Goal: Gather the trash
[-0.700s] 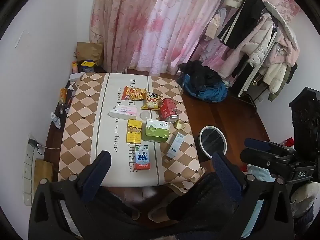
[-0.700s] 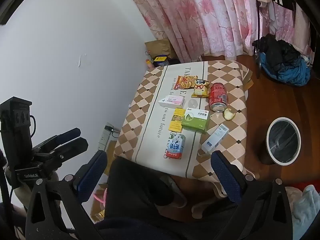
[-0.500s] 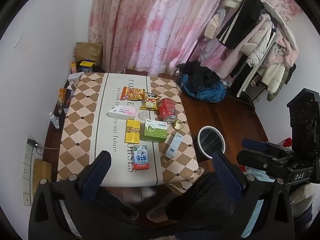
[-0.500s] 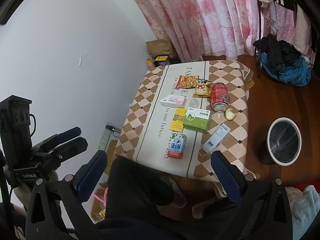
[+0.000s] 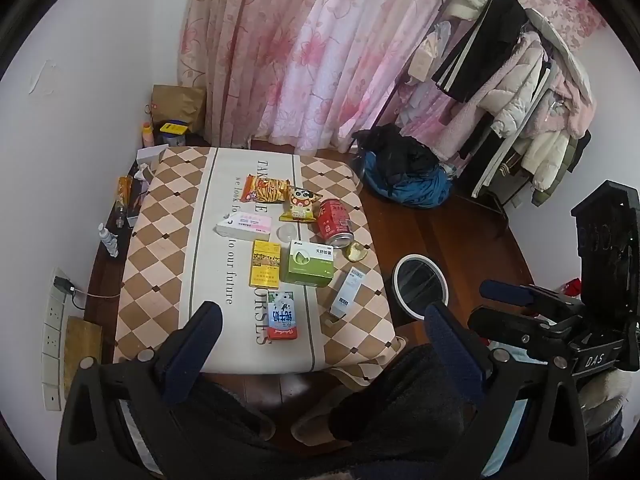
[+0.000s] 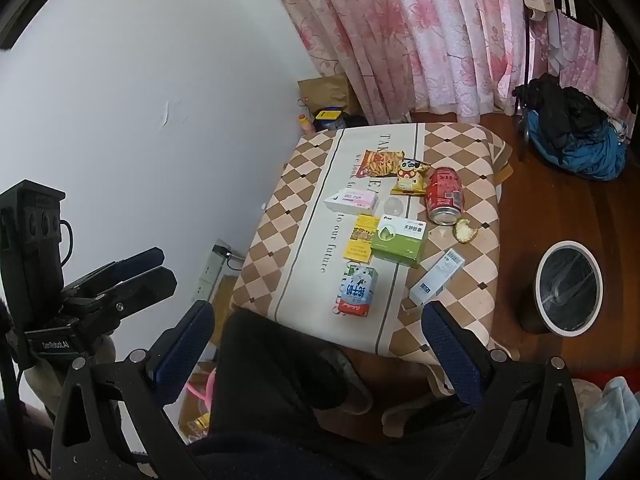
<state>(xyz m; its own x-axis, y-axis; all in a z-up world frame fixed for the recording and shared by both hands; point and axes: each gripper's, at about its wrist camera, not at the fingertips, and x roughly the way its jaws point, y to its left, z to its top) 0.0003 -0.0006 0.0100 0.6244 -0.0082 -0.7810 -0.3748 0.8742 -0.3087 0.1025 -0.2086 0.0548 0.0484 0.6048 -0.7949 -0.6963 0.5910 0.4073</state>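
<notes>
Trash [image 5: 288,240] — well beyond hand-held gripper [image 5: 324,340]

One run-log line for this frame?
phase: start | left tool: open, empty | right tool: open, empty | trash on table | bin on floor

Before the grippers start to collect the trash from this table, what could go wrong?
1. The red can lies on its side with its open end toward the table edge; a nudge might roll it off or spill leftovers.
2. The bitten food scrap is small and near the edge, so it may be knocked to the floor.
3. The trash bin stands on the floor beside the table; a dropped item may miss.
</notes>
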